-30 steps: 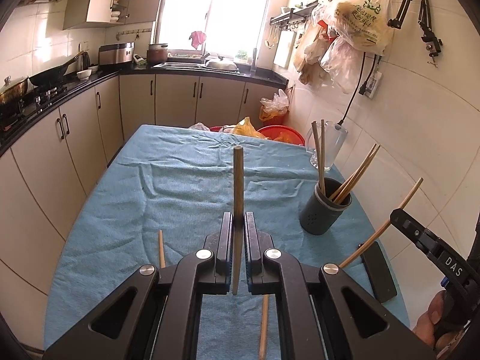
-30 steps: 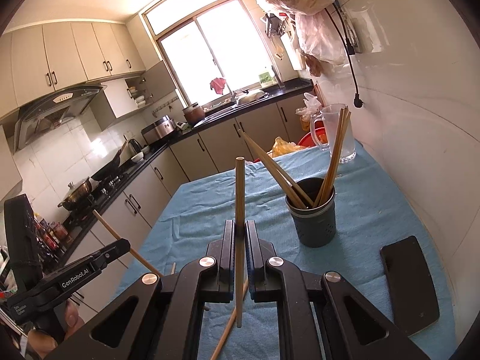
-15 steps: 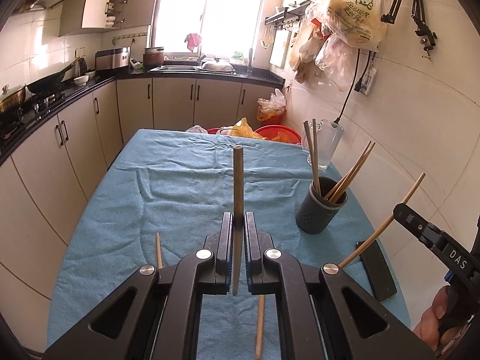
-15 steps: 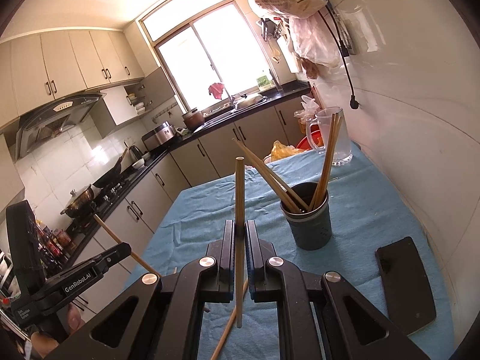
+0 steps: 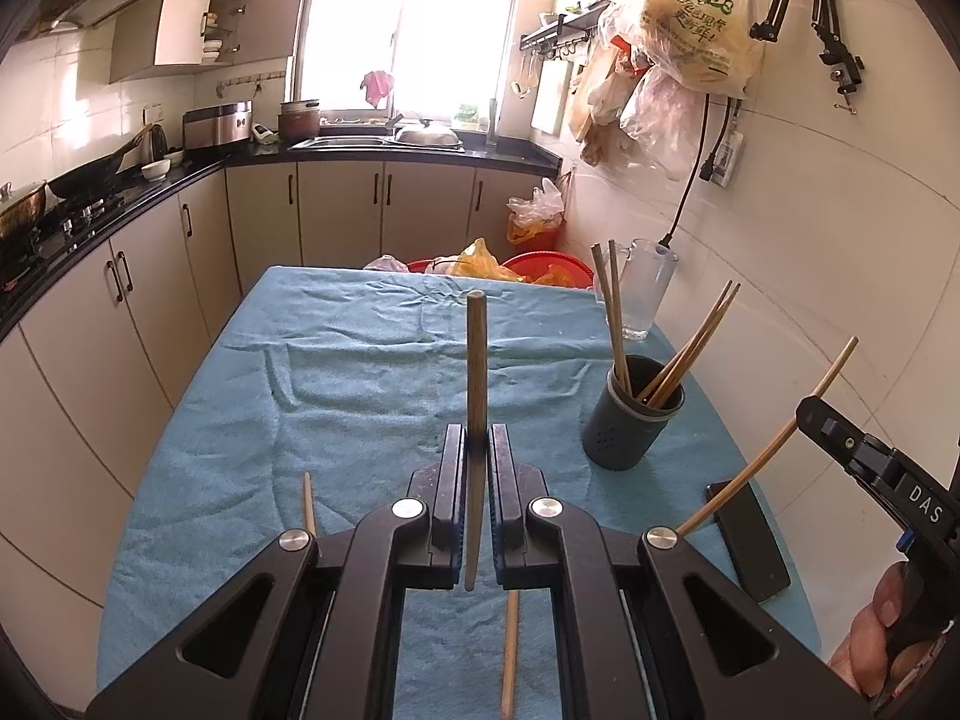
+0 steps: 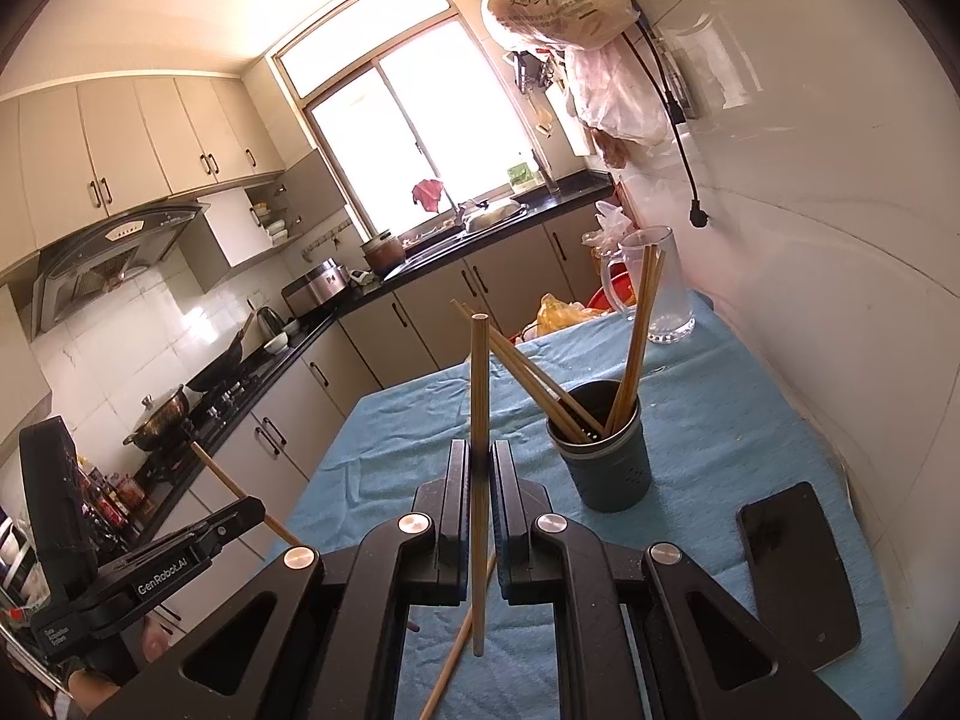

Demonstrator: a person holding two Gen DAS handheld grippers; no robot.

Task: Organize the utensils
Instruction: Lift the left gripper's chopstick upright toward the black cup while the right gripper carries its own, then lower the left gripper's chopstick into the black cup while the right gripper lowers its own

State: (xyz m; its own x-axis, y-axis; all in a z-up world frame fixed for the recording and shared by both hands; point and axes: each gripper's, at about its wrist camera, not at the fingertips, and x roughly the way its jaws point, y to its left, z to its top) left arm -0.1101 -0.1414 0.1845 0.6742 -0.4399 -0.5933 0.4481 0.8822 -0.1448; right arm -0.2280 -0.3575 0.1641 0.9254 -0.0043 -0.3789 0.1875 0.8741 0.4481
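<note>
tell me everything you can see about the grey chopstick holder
The grey chopstick holder is a dark grey round cup, plastic by its look, with small holes low on its side. It stands upright on the blue towel, near the wall, beside the black phone. Four wooden chopsticks lean inside it, in two splayed pairs.

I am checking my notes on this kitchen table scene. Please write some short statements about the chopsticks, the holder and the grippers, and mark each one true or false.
1. The left gripper is shut on a chopstick. True.
2. The right gripper is open and holds nothing. False: it is shut on a chopstick.
3. The dark holder already contains several chopsticks. True.
4. The holder lies on its side. False: it stands upright on the blue cloth.
5. A loose chopstick lies on the cloth. True.
</note>
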